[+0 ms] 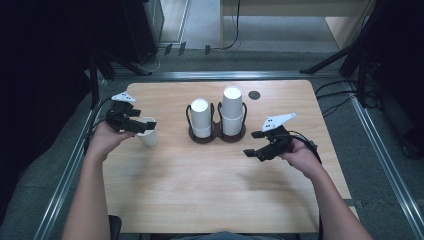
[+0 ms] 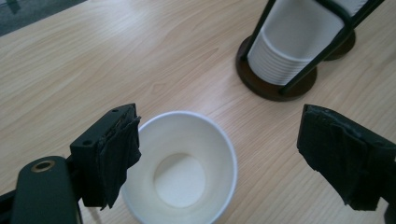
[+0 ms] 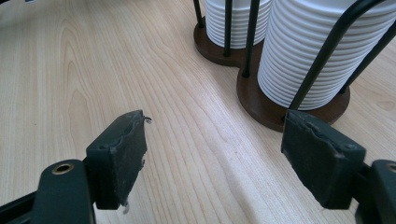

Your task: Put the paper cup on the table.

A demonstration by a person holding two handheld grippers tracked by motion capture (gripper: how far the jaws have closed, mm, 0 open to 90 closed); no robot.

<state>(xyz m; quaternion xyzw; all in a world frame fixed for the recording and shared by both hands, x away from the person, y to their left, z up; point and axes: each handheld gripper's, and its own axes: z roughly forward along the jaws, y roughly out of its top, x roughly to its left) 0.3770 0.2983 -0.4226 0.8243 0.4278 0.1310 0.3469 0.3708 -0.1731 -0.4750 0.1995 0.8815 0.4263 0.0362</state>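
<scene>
A wooden table (image 1: 215, 190) carries a dark cup holder (image 1: 216, 134) near the middle of its far edge, with two stacks of white paper cups (image 1: 232, 110) upside down in it. A single white paper cup (image 1: 148, 131) stands upright and open near the left edge. The left gripper (image 1: 142, 126) hangs over that cup, jaws spread wide, one jaw at its rim. The right gripper (image 1: 253, 143) hovers toward the right edge, jaws apart, holding nothing.

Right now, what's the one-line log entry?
left gripper open around single paper cup | right gripper open, empty | cup stacks in holder
</scene>
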